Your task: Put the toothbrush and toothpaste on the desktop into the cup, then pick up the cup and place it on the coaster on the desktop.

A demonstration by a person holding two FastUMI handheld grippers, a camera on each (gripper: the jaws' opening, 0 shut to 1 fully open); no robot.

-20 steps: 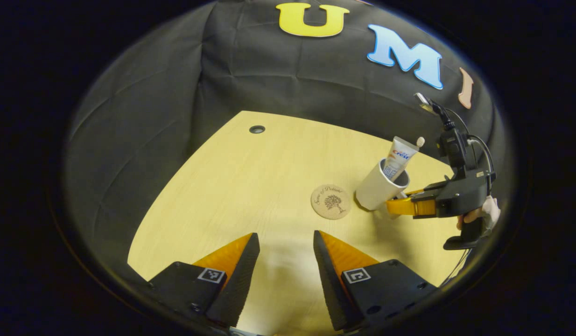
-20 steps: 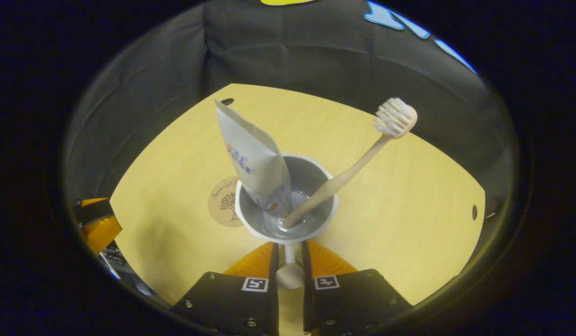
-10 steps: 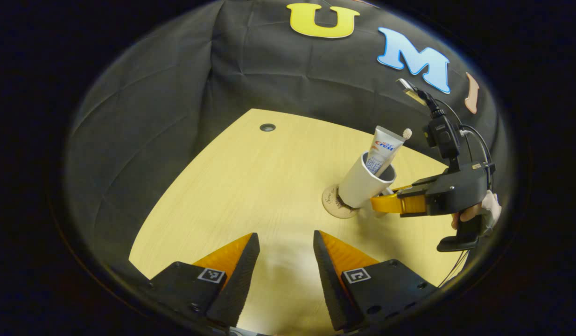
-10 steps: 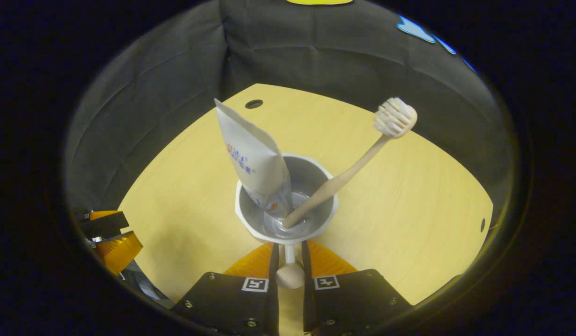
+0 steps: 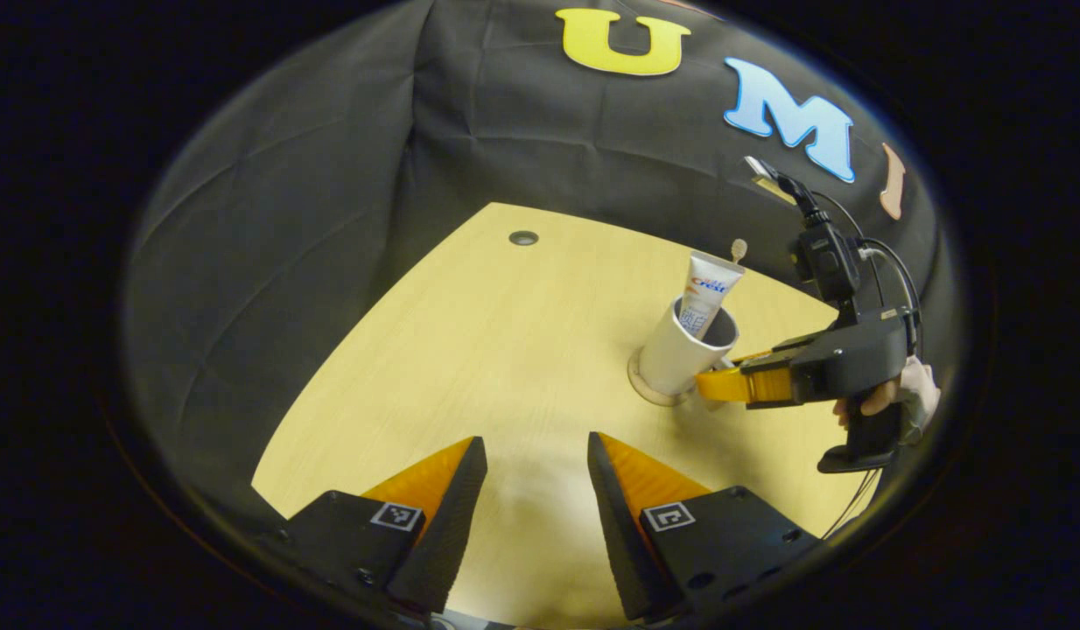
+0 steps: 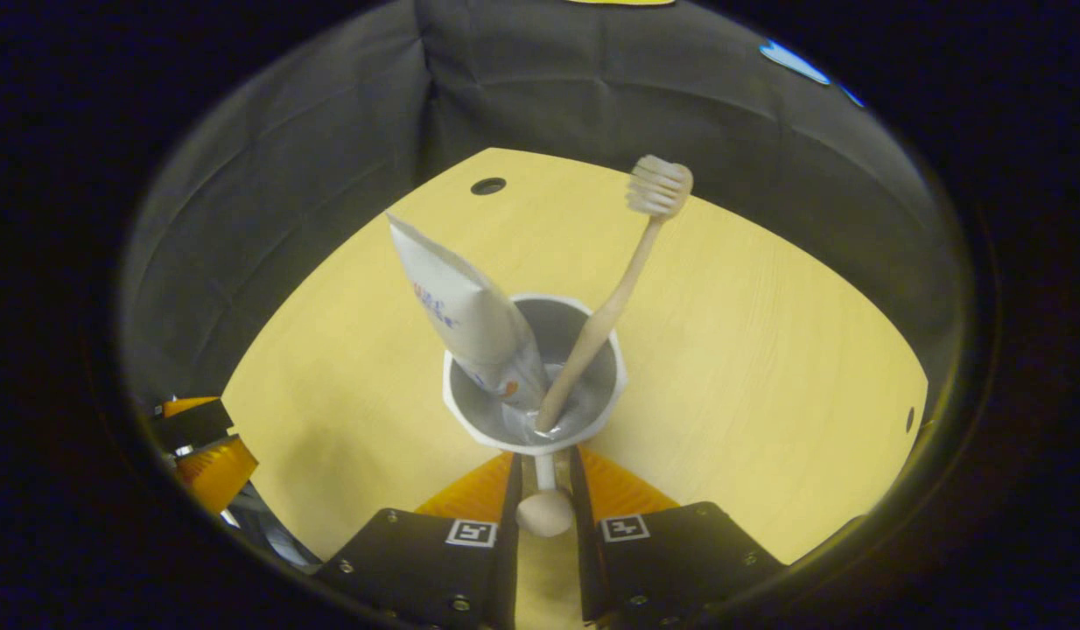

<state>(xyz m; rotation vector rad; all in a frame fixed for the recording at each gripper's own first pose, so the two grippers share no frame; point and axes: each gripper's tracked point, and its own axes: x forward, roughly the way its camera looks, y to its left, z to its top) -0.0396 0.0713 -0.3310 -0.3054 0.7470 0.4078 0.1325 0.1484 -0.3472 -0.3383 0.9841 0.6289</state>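
The cup (image 5: 685, 352) sits on the coaster (image 5: 647, 392) with the right gripper (image 6: 544, 477) clamped on its handle (image 6: 544, 512). If those fingers open crooked or drag sideways, I'd guess the cup tips, since it looks top-heavy. The toothbrush (image 6: 616, 291) stands nearly upright, bristles up, leaning slightly right in the right gripper view; the toothpaste (image 6: 463, 308) leans left, crimped end up. The left gripper (image 5: 533, 499) hangs open over the desktop (image 5: 470, 350), holding nothing.
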